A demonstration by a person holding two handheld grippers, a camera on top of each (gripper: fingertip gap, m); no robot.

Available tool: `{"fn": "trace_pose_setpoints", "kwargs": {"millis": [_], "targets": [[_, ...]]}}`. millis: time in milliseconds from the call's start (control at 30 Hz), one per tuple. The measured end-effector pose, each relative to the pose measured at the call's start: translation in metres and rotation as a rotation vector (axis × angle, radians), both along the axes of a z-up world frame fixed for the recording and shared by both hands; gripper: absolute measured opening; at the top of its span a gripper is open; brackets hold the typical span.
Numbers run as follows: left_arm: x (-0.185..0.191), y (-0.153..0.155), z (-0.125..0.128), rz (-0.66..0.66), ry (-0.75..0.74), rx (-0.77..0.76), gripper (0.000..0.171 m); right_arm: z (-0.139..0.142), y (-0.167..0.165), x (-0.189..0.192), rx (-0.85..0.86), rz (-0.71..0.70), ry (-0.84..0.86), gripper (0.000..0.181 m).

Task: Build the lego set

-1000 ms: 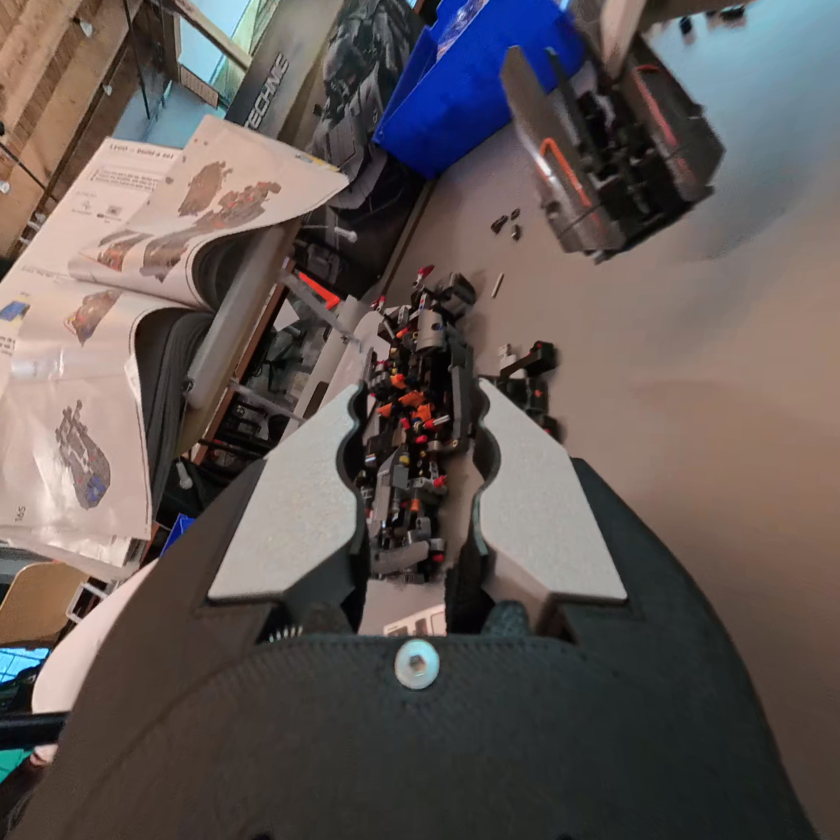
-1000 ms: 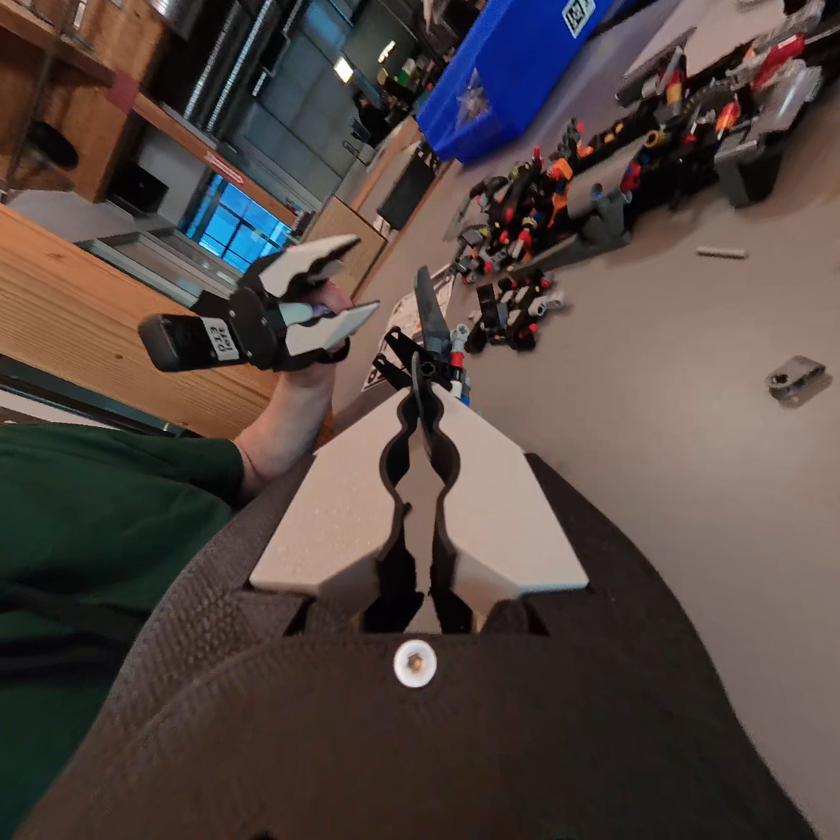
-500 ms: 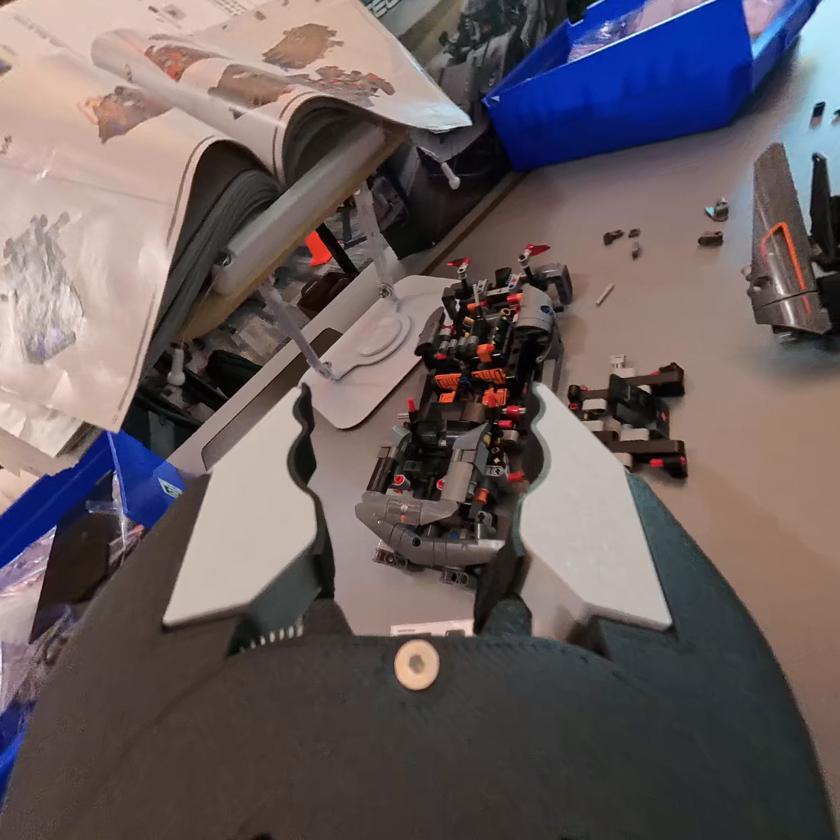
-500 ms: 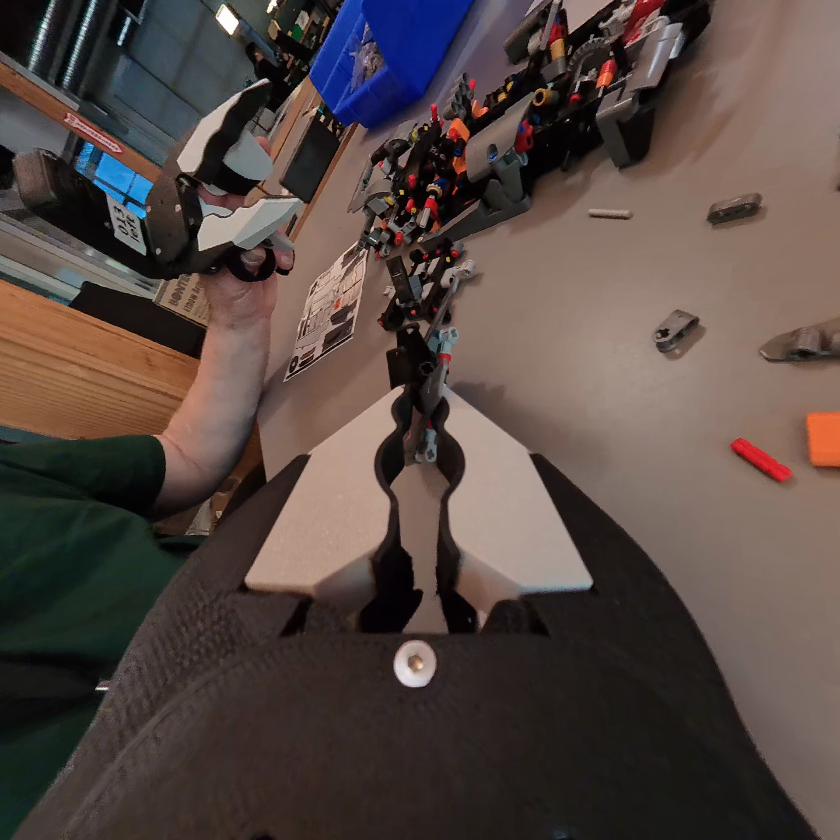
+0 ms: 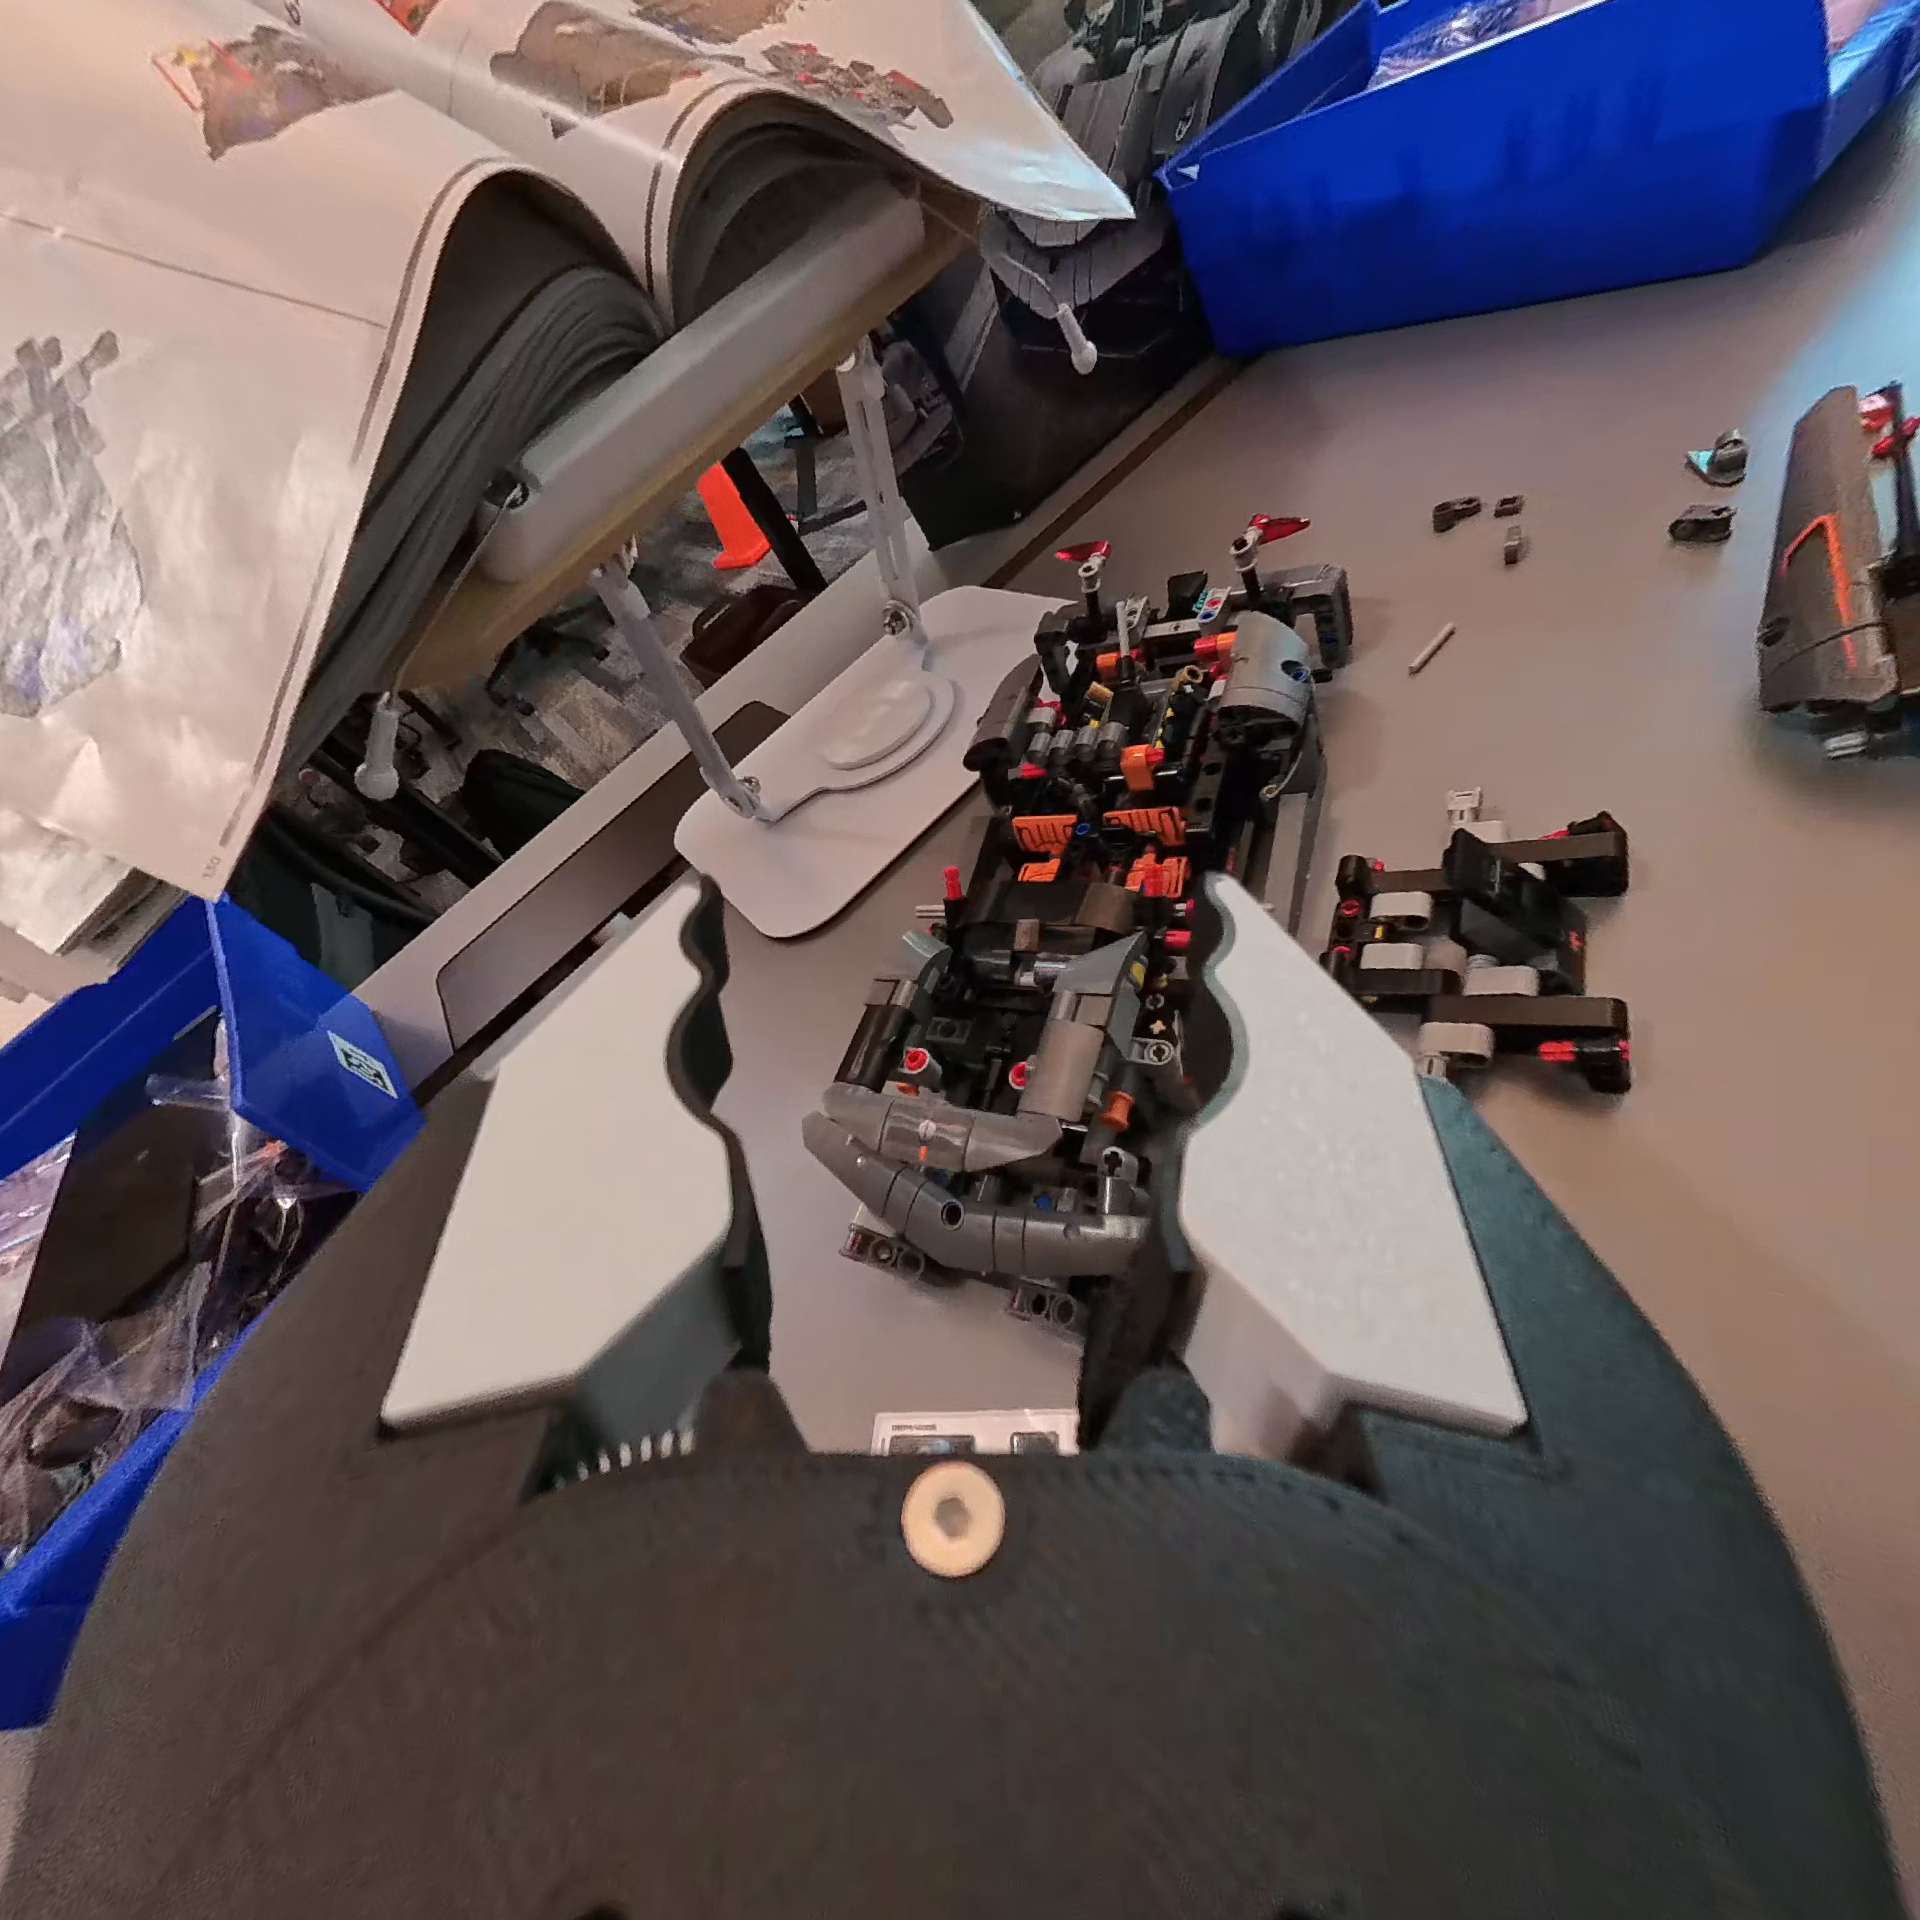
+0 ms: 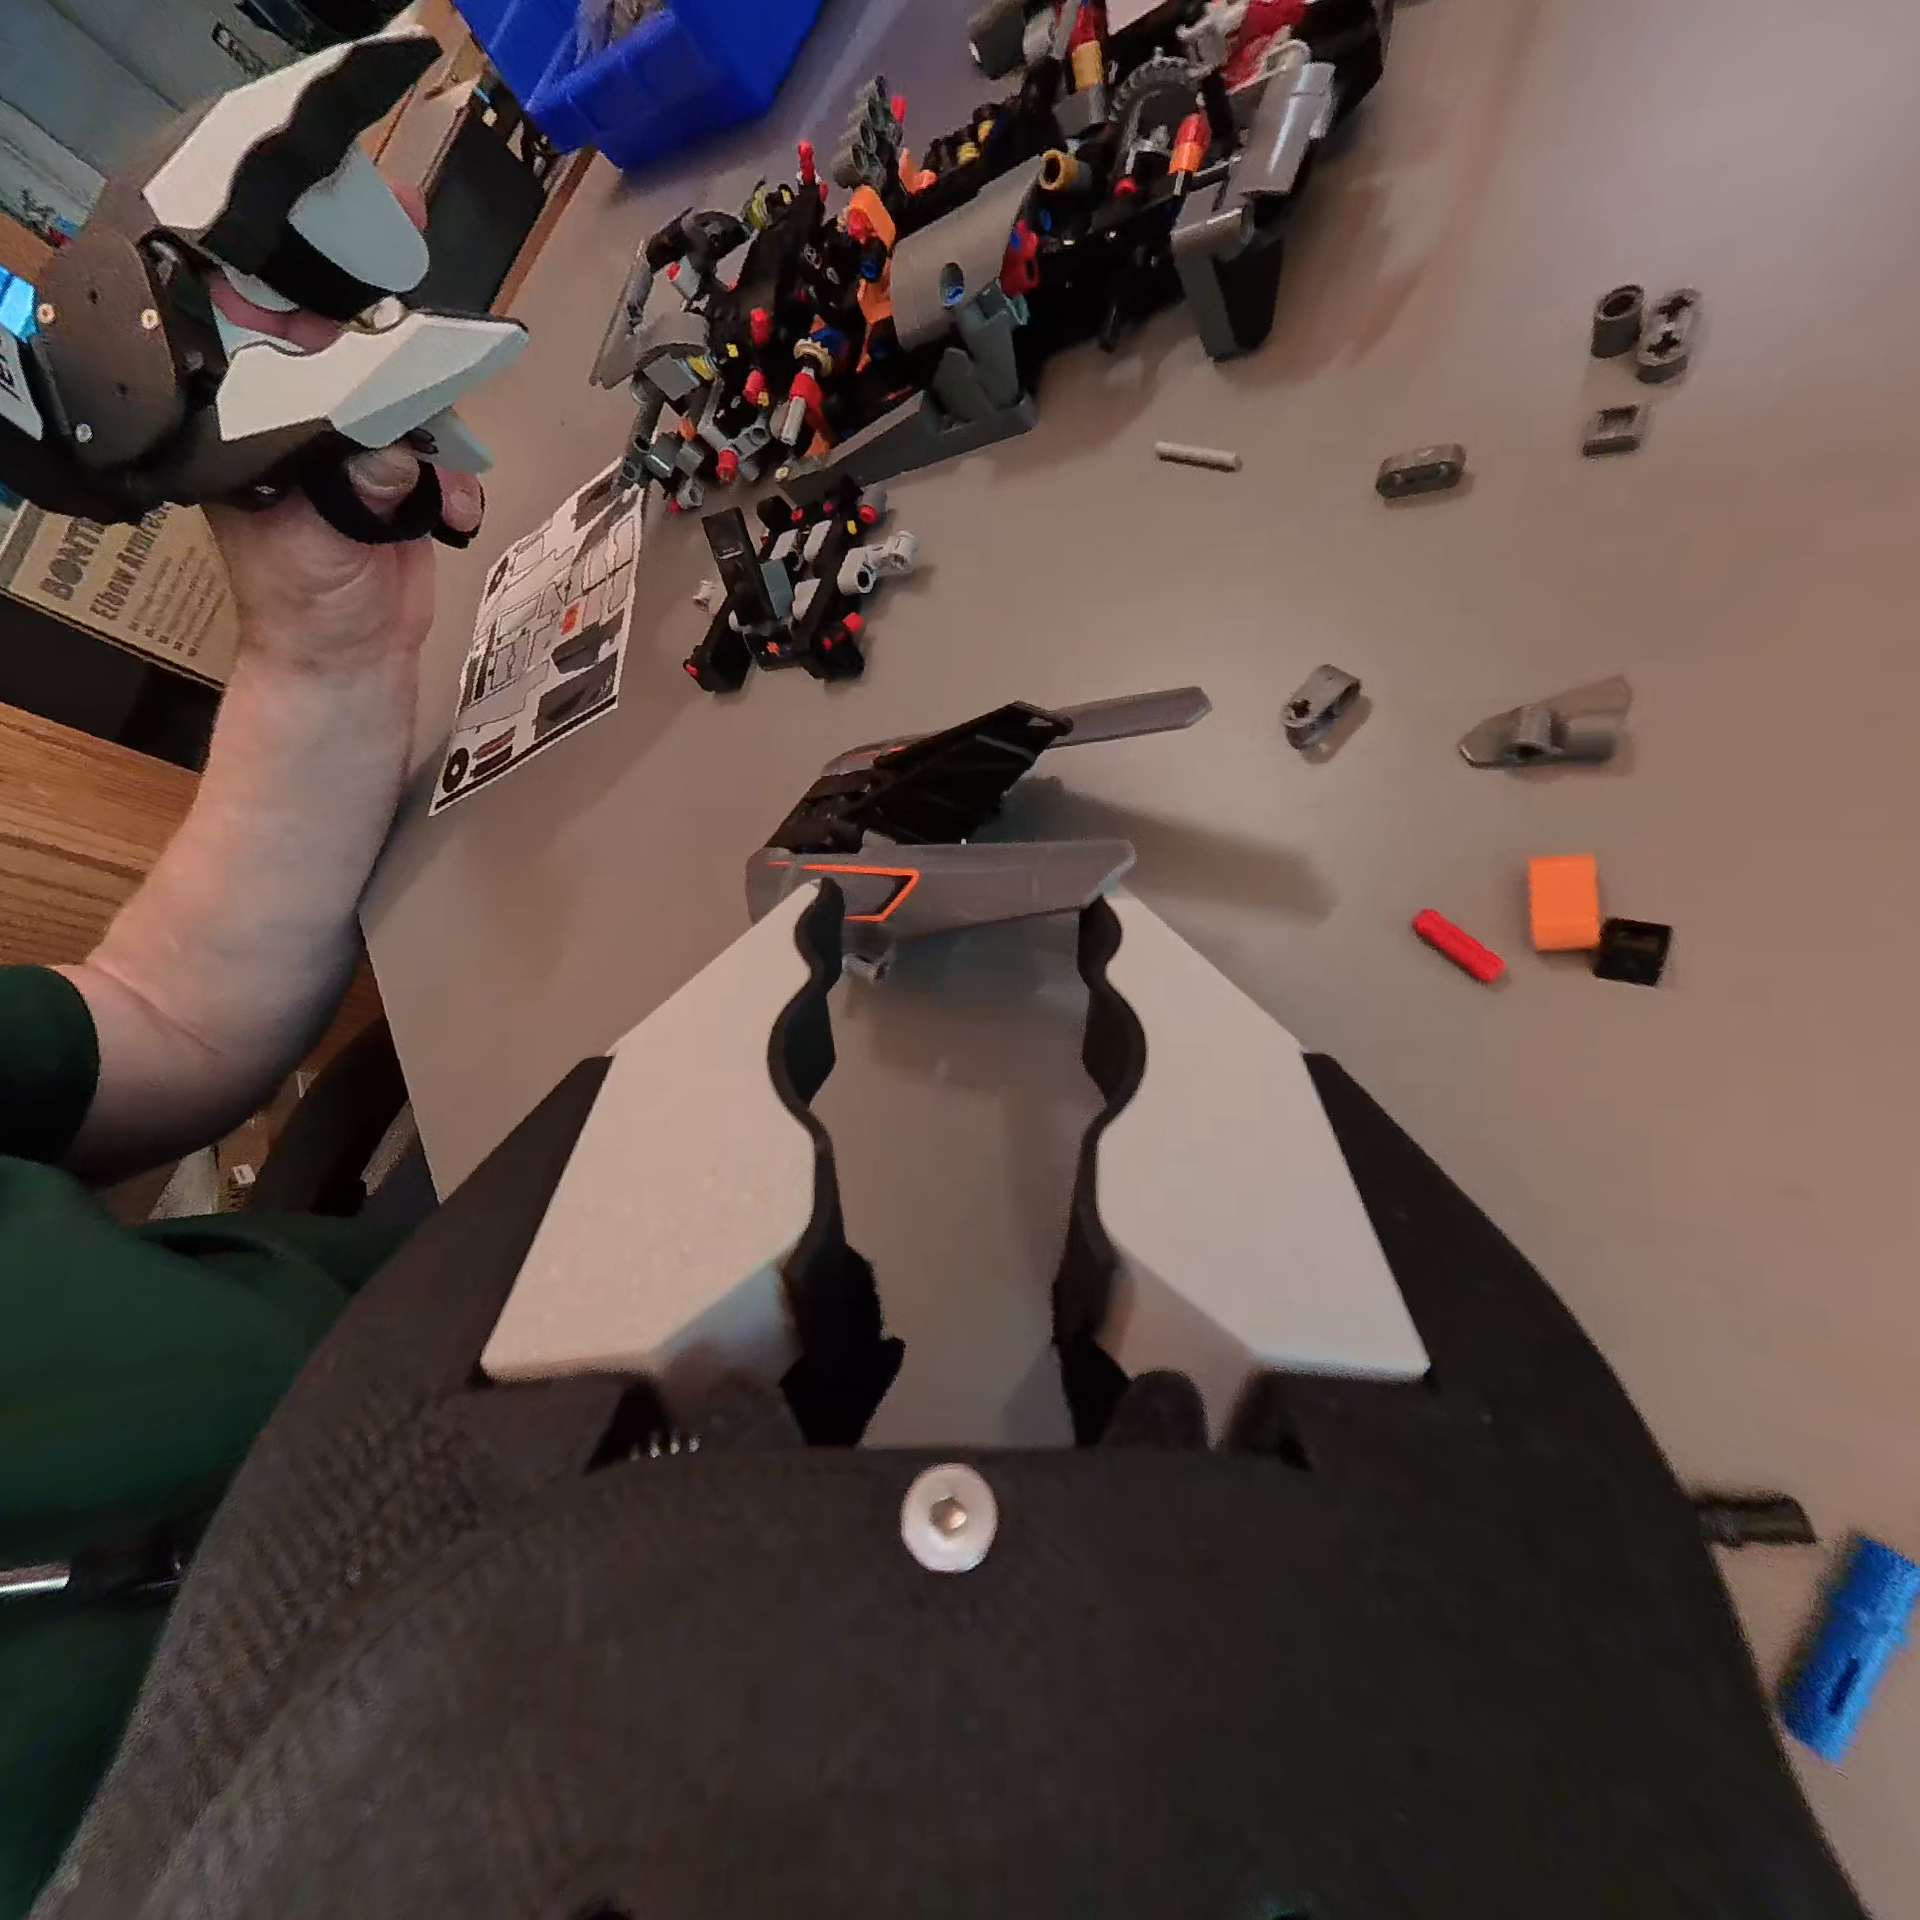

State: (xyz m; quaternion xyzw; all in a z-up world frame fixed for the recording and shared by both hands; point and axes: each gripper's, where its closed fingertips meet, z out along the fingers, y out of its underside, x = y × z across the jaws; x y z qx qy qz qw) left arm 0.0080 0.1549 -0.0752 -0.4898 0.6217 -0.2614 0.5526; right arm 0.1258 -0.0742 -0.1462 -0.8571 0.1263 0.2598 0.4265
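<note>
The long lego chassis [image 5: 1091, 883], black and grey with orange and red parts, lies on the grey table; it also shows in the right wrist view [image 6: 935, 260]. My left gripper [image 5: 961, 904] is open and empty, held above the chassis's near end, and it shows in a hand at the upper left [image 6: 478, 197]. My right gripper [image 6: 961, 914] is open. A grey panel sub-assembly with an orange line [image 6: 987, 873] lies on the table right at its fingertips, and it shows far right in the left wrist view [image 5: 1829, 582]. A small black sub-assembly [image 5: 1486, 956] [image 6: 790, 603] sits beside the chassis.
An open instruction book on a stand [image 5: 810, 748] and blue bins [image 5: 1507, 177] line the table's far edge. A sticker sheet [image 6: 551, 644] lies near the person's arm. Loose parts lie to the right: a red pin [image 6: 1455, 945], an orange tile [image 6: 1562, 902], grey pieces [image 6: 1548, 727], and a blue piece [image 6: 1849, 1652].
My right gripper was shut on the panel sub-assembly; it has come down, opened and let it go onto the table. My left gripper has opened wider and swung level over the chassis.
</note>
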Motion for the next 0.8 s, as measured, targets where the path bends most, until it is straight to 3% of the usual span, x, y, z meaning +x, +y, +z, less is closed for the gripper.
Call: {"fn": "trace_pose_setpoints", "kwargs": {"millis": [233,467,800], "targets": [[0.001,0.004,-0.01,0.005,0.032,-0.043,0.088,0.009,-0.014,0.017,0.04,-0.034,-0.075,0.061],[0.001,0.006,-0.024,0.009,0.092,-0.077,0.088,0.009,-0.023,0.028,-0.008,-0.028,-0.29,0.063],[0.0,0.009,-0.046,-0.007,0.194,-0.147,0.083,0.023,-0.009,0.003,0.074,0.091,-0.429,0.068]]}}
